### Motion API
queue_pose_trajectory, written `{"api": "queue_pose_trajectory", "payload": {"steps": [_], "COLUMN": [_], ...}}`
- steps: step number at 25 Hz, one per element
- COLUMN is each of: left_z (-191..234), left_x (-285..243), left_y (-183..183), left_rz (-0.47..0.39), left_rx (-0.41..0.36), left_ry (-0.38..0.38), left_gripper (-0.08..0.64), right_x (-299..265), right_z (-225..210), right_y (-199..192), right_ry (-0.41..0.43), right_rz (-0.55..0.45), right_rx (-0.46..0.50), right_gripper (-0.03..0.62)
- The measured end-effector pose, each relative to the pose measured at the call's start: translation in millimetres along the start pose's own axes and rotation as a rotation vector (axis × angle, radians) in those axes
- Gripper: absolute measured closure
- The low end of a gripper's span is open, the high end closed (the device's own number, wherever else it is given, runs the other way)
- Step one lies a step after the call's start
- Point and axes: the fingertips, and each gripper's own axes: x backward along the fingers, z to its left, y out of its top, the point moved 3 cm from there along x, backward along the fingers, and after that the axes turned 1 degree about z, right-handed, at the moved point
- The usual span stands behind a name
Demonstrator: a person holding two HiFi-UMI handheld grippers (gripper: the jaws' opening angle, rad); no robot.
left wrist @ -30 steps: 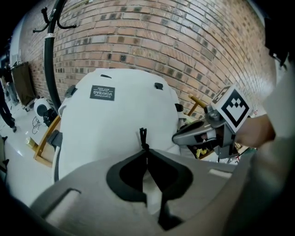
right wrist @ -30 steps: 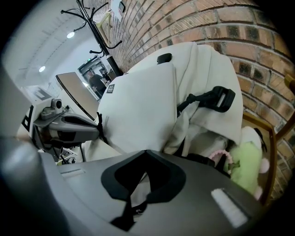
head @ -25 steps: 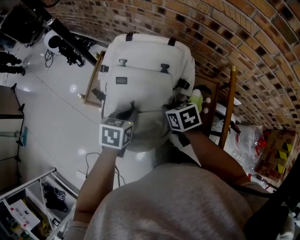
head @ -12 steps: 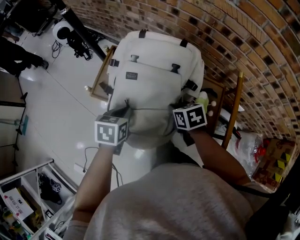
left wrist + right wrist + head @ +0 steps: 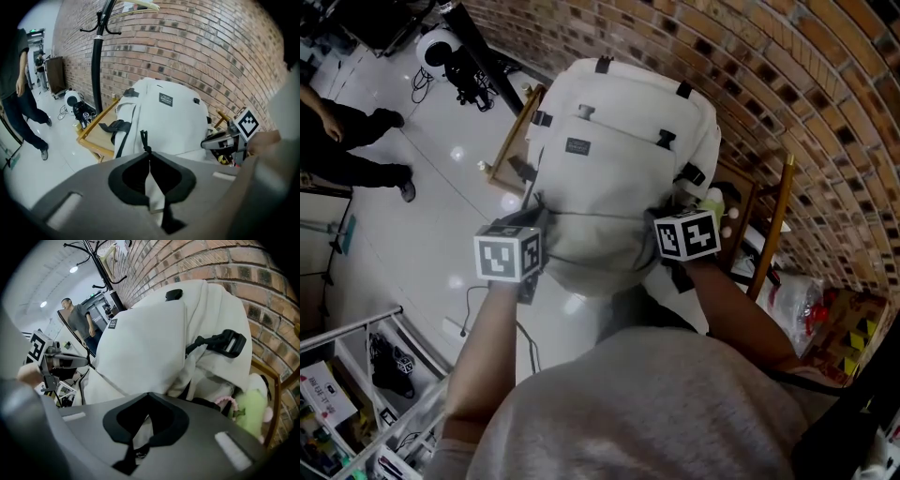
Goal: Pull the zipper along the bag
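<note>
A white backpack (image 5: 619,178) sits on a wooden chair (image 5: 511,141) against the brick wall. My left gripper (image 5: 532,214) is at the bag's left edge. In the left gripper view it (image 5: 149,152) is shut on the black zipper pull cord (image 5: 143,139), whose knotted end pokes up past the jaw tips. My right gripper (image 5: 664,216) is at the bag's right side. Seen in its own view, this gripper (image 5: 147,394) is shut on a fold of the white bag fabric (image 5: 145,348). A closed zipper line runs between the two grippers.
A green plush toy (image 5: 248,404) lies on the chair to the bag's right, under a black strap buckle (image 5: 227,343). A black coat stand (image 5: 97,61) rises left of the chair. A person (image 5: 347,141) stands on the tiled floor at the left. Shelving (image 5: 337,394) is at lower left.
My left gripper has moved left along the bag with the zipper pull, from near the middle to the left edge. The right gripper has kept its hold at the right side.
</note>
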Motion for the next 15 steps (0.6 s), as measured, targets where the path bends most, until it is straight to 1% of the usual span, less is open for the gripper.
{"api": "queue_pose_trajectory", "payload": {"steps": [12, 15], "left_z": [31, 33], "left_x": [9, 9], "left_y": [-2, -3], "left_rz": [-0.027, -0.033], "left_rx": [0.063, 0.062], "left_ry": [0.036, 0.044], "left_gripper": [0.549, 0.549], "right_x": [-2, -2], "right_z": [0, 0], "right_y": [-1, -1], "right_ry": [-0.012, -0.015], "right_rz": [0.017, 0.020], "right_rx": [0.009, 0.014], "right_gripper": [0.592, 0.592]}}
